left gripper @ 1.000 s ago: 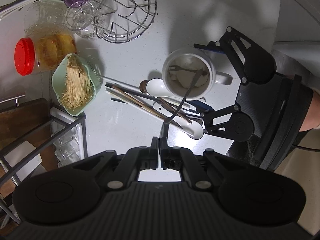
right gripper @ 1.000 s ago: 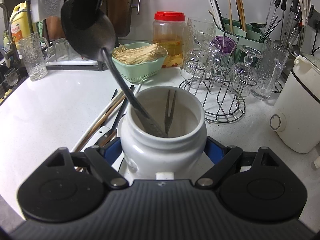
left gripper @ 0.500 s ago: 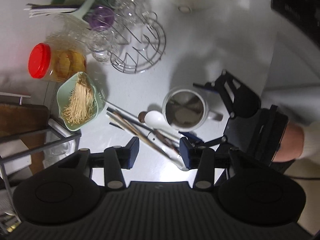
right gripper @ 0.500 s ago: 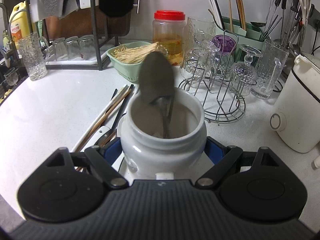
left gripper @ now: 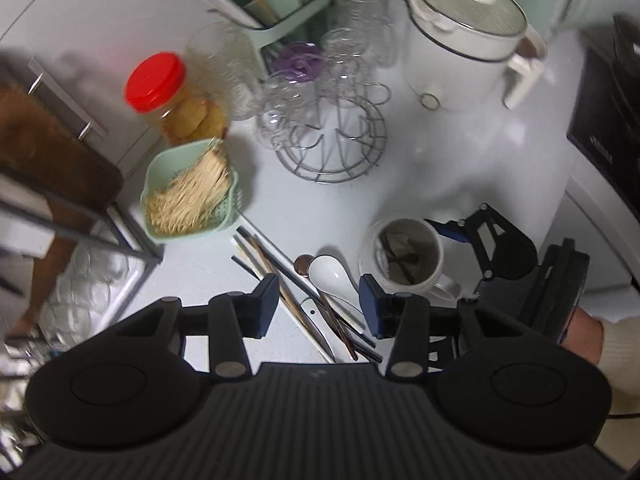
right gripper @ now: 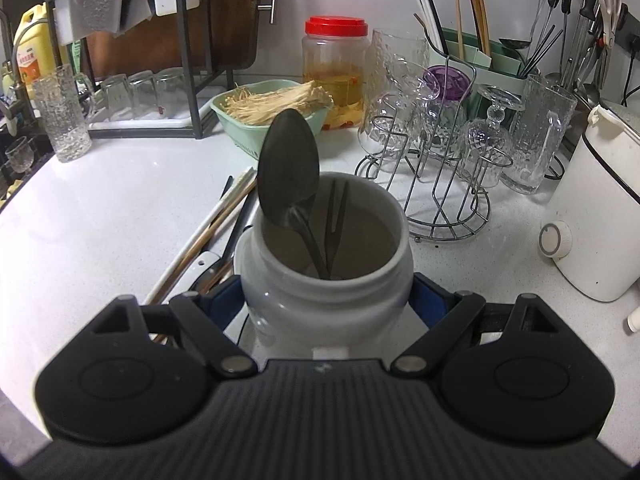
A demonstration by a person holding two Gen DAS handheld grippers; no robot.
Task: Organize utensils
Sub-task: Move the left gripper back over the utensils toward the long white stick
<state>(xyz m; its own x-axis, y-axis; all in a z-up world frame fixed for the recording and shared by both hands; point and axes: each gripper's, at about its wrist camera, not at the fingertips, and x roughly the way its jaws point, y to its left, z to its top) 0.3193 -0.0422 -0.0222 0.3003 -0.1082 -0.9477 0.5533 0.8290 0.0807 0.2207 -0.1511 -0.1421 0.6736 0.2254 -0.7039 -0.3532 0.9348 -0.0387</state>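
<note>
Moved: L gripper (left gripper: pixel 318 306) has let go of the spoon (right gripper: pixel 289 178) and pulled up/away from the mug (right gripper: pixel 326 276); spoon now stands in the mug, bowl up, leaning on the rim.
L gripper: jaws apart, nothing between pads; hovers above the loose utensils.
R gripper (right gripper: pixel 326 306): clamped on the mug's sides w/ blue pads, mug upright on the counter (right gripper: pixel 100 216).
Mug contents: spoon + fork (right gripper: pixel 336 216), tines up.
Loose utensils: chopsticks (left gripper: pixel 276 276), white spoon (left gripper: pixel 330 274), a few dark sticks, in a pile just beside the mug, toward the counter's front edge.
Counter back: green basket (left gripper: pixel 192 196), red-lid jar (left gripper: pixel 168 88), glass rack (left gripper: pixel 332 136), white cooker (left gripper: pixel 460 32).
</note>
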